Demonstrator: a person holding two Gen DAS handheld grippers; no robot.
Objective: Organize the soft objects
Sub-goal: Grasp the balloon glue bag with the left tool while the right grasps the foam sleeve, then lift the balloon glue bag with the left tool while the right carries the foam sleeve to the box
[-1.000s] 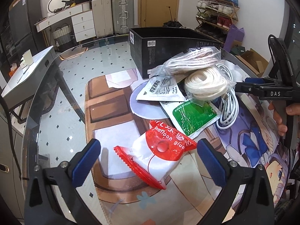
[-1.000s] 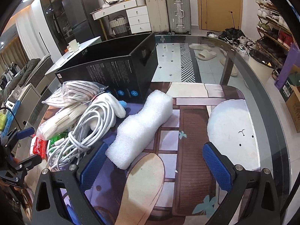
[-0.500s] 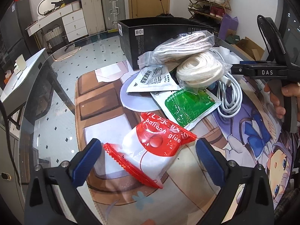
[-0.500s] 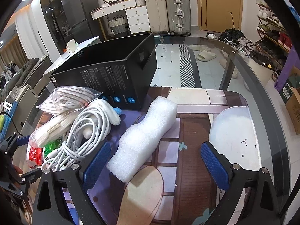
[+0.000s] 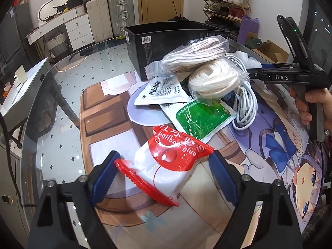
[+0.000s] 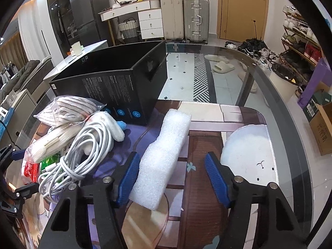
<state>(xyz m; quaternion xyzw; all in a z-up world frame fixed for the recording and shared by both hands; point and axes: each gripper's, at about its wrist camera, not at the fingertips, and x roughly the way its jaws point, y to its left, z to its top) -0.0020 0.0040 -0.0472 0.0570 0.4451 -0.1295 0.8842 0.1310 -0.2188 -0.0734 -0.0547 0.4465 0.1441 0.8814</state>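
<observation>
The red-and-white pouch [image 5: 166, 166] and the foam block [image 6: 164, 155] lie on the printed mat [image 5: 259, 155], each between closing, not-yet-gripping jaws of the left gripper [image 5: 164, 178] and right gripper [image 6: 172, 178]; next, probably, clamp and lift toward the black box [image 6: 116, 91].

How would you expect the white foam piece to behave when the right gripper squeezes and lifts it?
The foam piece looks airy, so probably very light. Its bubbly surface suggests the closing pads may dent it. It keeps its contoured shape lying flat, so likely stays fairly stiff.
</observation>
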